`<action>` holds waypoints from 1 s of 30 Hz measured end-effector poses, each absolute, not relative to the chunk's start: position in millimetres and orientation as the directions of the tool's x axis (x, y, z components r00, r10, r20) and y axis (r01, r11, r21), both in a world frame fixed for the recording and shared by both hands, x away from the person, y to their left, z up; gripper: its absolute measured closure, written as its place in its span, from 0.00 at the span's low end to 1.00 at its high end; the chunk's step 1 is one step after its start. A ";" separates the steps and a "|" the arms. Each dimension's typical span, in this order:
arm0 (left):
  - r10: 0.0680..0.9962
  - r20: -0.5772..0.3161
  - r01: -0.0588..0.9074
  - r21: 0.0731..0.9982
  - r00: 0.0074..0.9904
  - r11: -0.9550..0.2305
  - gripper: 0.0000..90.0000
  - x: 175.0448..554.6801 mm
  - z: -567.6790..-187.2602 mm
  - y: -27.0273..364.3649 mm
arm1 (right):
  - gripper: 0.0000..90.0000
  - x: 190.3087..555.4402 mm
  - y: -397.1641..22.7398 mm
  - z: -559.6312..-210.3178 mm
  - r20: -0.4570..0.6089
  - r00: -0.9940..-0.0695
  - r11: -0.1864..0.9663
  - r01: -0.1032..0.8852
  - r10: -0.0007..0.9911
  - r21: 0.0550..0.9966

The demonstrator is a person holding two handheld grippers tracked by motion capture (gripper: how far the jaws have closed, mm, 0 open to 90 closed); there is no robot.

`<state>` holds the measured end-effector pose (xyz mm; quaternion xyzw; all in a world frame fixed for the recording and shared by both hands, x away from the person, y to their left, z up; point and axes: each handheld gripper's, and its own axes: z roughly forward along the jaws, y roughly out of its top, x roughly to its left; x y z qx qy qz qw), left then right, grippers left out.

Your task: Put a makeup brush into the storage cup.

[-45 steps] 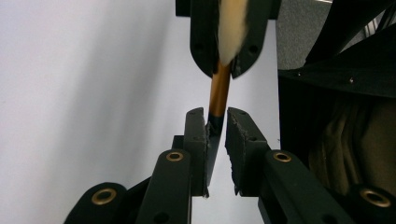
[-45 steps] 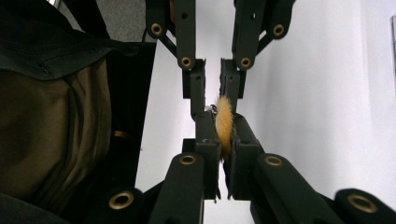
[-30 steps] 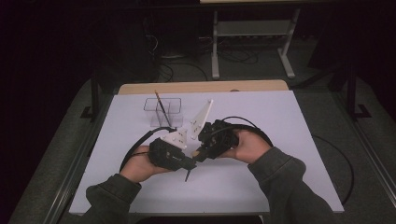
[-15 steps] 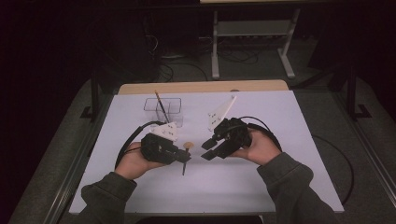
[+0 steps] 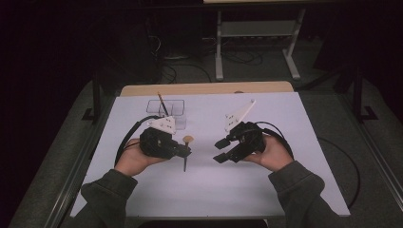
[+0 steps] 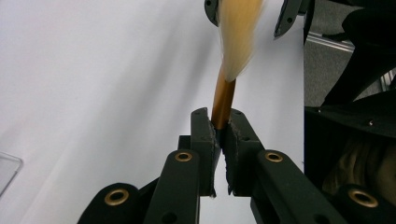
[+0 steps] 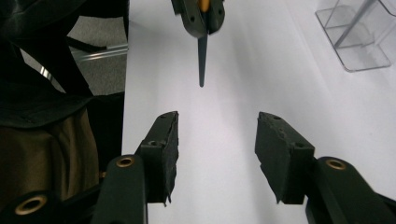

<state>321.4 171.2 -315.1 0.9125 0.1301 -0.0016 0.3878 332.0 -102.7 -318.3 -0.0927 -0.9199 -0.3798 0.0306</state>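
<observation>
My left gripper (image 5: 187,152) is shut on a makeup brush (image 5: 185,154) near the middle of the white table (image 5: 266,190). In the left gripper view the pads (image 6: 205,135) clamp the brush's golden ferrule (image 6: 223,95), and pale bristles fan out beyond it. The dark pointed handle (image 7: 201,60) sticks out the other side in the right gripper view. My right gripper (image 5: 219,151) faces it from the right. Its jaws have just been opening, and the gripper (image 7: 217,126) stands open with only bare table between its pads.
A clear plastic organiser (image 5: 166,110) stands behind the left hand with a thin brush (image 5: 161,102) leaning in it; its corner (image 7: 359,42) appears in the right gripper view. Cables trail from both grippers. A wooden strip (image 5: 204,88) runs along the far edge.
The two grippers were close together at the centre and have drawn apart. The right one moved right and opened. The left one kept the brush and shifted slightly left.
</observation>
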 end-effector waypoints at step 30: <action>0.290 -0.110 0.276 0.727 0.951 -0.629 0.92 353.2 -294.7 185.0 | 0.39 327.2 -150.1 -354.4 0.165 -0.941 0.589 0.315 0.295 0.744</action>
